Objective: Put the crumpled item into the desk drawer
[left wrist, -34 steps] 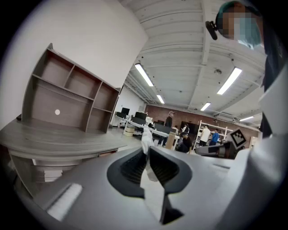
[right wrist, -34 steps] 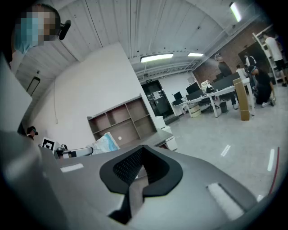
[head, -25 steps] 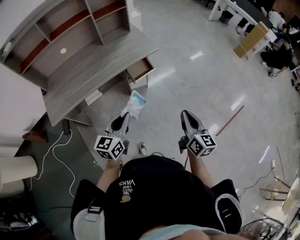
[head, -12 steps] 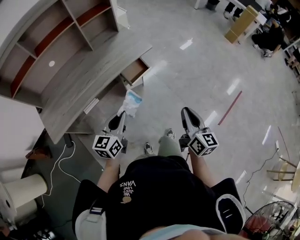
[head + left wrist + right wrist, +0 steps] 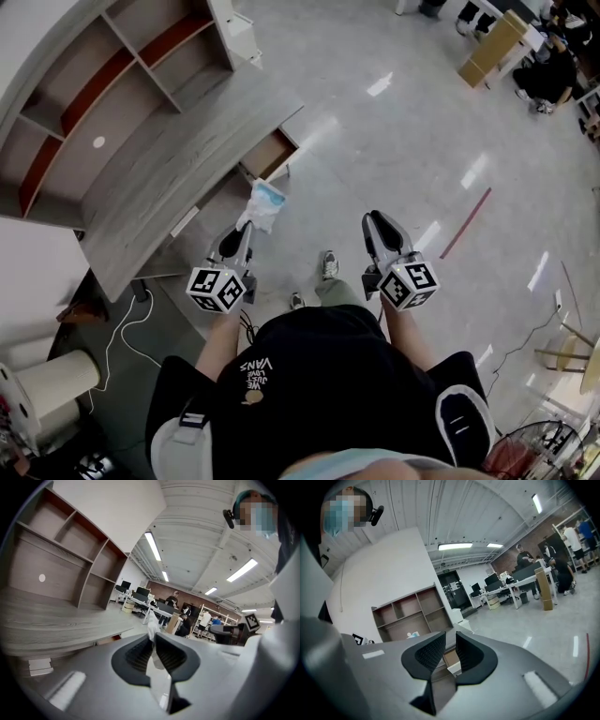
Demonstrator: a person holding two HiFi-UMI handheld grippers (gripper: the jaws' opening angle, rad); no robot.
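Head view: I'm standing over a glossy pale-grey floor (image 5: 403, 131) with light glare streaking across it.
Desk: a grey wood-grain desk (image 5: 178, 164) sits ahead to my left, with an open-shelf unit (image 5: 94, 84) behind it.
Drawer: the desk drawer (image 5: 267, 155) is pulled out at the desk's near end, its inside brown.
Left tongs: my left gripper (image 5: 247, 230) is clamped on the crumpled item (image 5: 264, 204). In the left gripper view the white wad (image 5: 152, 626) pokes up from between the pads.
Item position: it's in the air above the floor, just short of the drawer.
Right tongs: my right gripper (image 5: 374, 219) has its jaws a narrow gap apart, holding nothing.
Room: a red strip (image 5: 466, 223) lies on the floor to my right, a cardboard box (image 5: 492, 47) stands far off, and a white cable (image 5: 117, 333) trails beside the desk.
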